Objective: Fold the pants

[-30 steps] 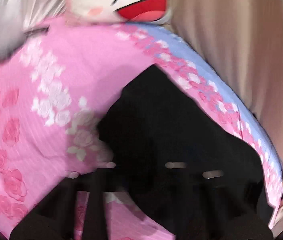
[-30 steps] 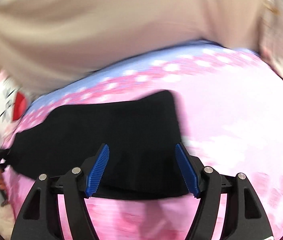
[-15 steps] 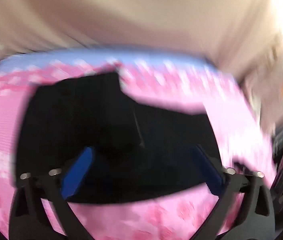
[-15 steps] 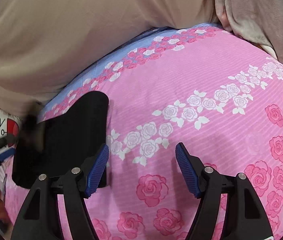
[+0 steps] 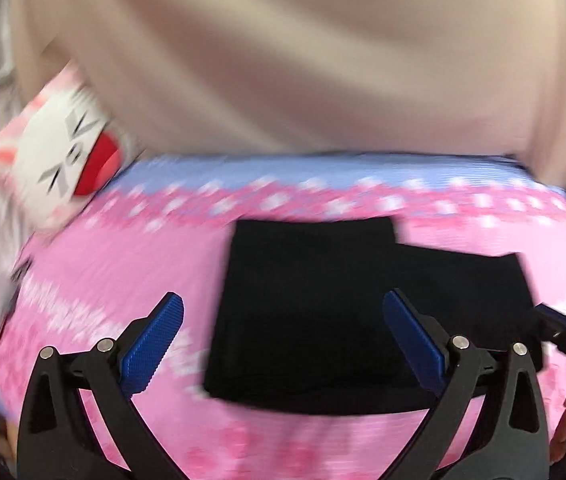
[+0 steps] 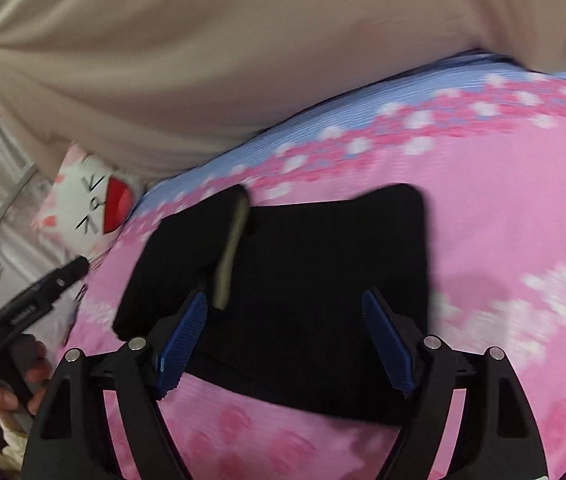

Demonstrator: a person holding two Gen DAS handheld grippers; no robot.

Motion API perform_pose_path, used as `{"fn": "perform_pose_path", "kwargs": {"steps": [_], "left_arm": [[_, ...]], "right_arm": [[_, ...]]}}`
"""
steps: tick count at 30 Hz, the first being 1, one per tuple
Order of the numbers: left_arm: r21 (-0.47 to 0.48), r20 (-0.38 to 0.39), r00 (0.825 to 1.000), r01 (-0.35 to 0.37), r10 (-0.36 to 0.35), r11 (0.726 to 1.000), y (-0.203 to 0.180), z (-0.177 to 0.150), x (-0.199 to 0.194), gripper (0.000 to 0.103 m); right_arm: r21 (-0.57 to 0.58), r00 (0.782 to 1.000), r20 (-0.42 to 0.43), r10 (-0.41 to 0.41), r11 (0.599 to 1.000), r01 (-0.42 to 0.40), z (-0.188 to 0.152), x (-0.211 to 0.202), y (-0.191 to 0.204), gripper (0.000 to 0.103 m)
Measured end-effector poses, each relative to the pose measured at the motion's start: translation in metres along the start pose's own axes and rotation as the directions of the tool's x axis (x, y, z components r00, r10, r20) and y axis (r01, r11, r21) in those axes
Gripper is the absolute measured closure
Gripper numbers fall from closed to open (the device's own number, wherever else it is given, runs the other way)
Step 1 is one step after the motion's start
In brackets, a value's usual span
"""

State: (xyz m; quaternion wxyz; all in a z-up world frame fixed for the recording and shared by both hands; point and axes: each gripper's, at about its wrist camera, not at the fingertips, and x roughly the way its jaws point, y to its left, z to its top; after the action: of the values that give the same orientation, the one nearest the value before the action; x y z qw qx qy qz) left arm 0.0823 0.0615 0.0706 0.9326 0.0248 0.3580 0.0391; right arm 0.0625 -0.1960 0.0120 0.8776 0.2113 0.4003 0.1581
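The black pants (image 5: 307, 312) lie folded into a compact stack on the pink rose-print bedsheet (image 5: 103, 272). My left gripper (image 5: 283, 336) hovers over their near edge, open wide, with nothing pressed between its blue pads (image 5: 155, 344). In the right wrist view the pants (image 6: 323, 280) show a tan strip (image 6: 231, 252) along one fold. My right gripper (image 6: 283, 336) hangs above their near edge with jaws opening; the cloth lies under them and the pads do not press it. The left gripper's body (image 6: 31, 304) shows at the left edge, held by a hand (image 6: 15, 384).
A white plush pillow with a red mouth (image 5: 63, 164) lies at the bed's far left corner. A beige curtain (image 5: 303, 60) hangs behind the bed. The sheet's blue border (image 6: 323, 112) marks the far edge. Pink sheet spreads to the right of the pants (image 6: 523, 220).
The left gripper went from lost in dark cloth to open wide, drew back, and the pants now lie folded. The right gripper swung away over bare sheet, then back over the pants, jaws wider.
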Motion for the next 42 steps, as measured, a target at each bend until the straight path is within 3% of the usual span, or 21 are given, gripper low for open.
{"fn": "perform_pose_path", "kwargs": {"steps": [6, 10, 12, 13, 14, 16, 19, 21, 25, 28, 30, 32, 38, 42], "left_arm": [[-0.106, -0.065, 0.995, -0.087, 0.081, 0.991, 0.070, -0.020, 0.024, 0.005], [-0.153, -0.098, 0.993, -0.085, 0.070, 0.985, 0.099, -0.033, 0.037, 0.005], [-0.175, -0.110, 0.992, -0.073, 0.054, 0.982, 0.111, -0.035, 0.044, 0.005], [-0.183, -0.112, 0.993, -0.066, 0.045, 0.981, 0.113, -0.036, 0.045, 0.005], [-0.189, -0.113, 0.993, -0.058, 0.037, 0.980, 0.115, -0.037, 0.046, 0.005], [-0.196, -0.110, 0.994, -0.043, 0.021, 0.980, 0.117, -0.035, 0.048, 0.005], [-0.192, -0.090, 0.996, -0.019, 0.001, 0.981, 0.112, -0.030, 0.043, 0.005], [-0.184, -0.067, 0.998, 0.007, -0.019, 0.983, 0.107, -0.026, 0.035, 0.005], [-0.145, -0.040, 0.997, 0.065, -0.071, 0.987, 0.082, -0.022, 0.025, 0.005], [-0.106, -0.073, 0.990, 0.109, -0.117, 0.988, 0.054, -0.025, 0.032, 0.005], [-0.083, -0.107, 0.983, 0.139, -0.148, 0.987, 0.034, -0.029, 0.041, 0.005], [-0.062, -0.128, 0.979, 0.149, -0.156, 0.987, 0.015, -0.033, 0.045, 0.005], [-0.026, -0.138, 0.982, 0.130, -0.132, 0.991, -0.010, -0.039, 0.041, 0.005], [0.024, -0.105, 0.991, 0.089, -0.086, 0.996, -0.021, -0.038, 0.033, 0.005]], "right_arm": [[0.038, 0.987, -0.149, 0.051, 0.998, -0.046, 0.012, 0.081, 0.028, 0.025], [0.031, 0.990, -0.137, 0.045, 0.999, -0.041, 0.013, 0.104, 0.042, 0.024], [-0.012, 0.987, -0.149, 0.052, 0.998, -0.054, 0.012, 0.110, 0.058, 0.051], [-0.037, 0.987, -0.157, 0.033, 0.999, -0.039, 0.011, 0.112, 0.065, 0.073], [-0.060, 0.989, -0.147, 0.028, 0.998, -0.038, 0.011, 0.110, 0.075, 0.081], [-0.072, 0.991, -0.128, 0.050, 0.996, -0.060, 0.016, 0.099, 0.084, 0.087], [-0.094, 0.996, -0.026, 0.087, 0.992, -0.089, 0.032, 0.054, 0.095, 0.088], [-0.114, 0.997, 0.045, 0.055, 0.992, -0.050, 0.038, 0.013, 0.090, 0.088], [-0.033, 0.988, 0.112, -0.108, 0.993, 0.112, 0.023, -0.042, 0.030, 0.087], [0.121, 0.972, 0.030, -0.233, 0.966, 0.228, -0.013, -0.039, -0.043, 0.087], [0.140, 0.976, 0.014, -0.216, 0.967, 0.212, -0.027, -0.028, -0.062, 0.083], [0.173, 0.984, 0.045, -0.170, 0.972, 0.160, -0.030, -0.030, -0.066, 0.081], [0.102, 0.978, 0.065, -0.197, 0.976, 0.190, -0.024, -0.039, -0.052, 0.077], [0.068, 0.971, 0.114, -0.210, 0.977, 0.204, -0.014, -0.064, -0.040, 0.077]]}}
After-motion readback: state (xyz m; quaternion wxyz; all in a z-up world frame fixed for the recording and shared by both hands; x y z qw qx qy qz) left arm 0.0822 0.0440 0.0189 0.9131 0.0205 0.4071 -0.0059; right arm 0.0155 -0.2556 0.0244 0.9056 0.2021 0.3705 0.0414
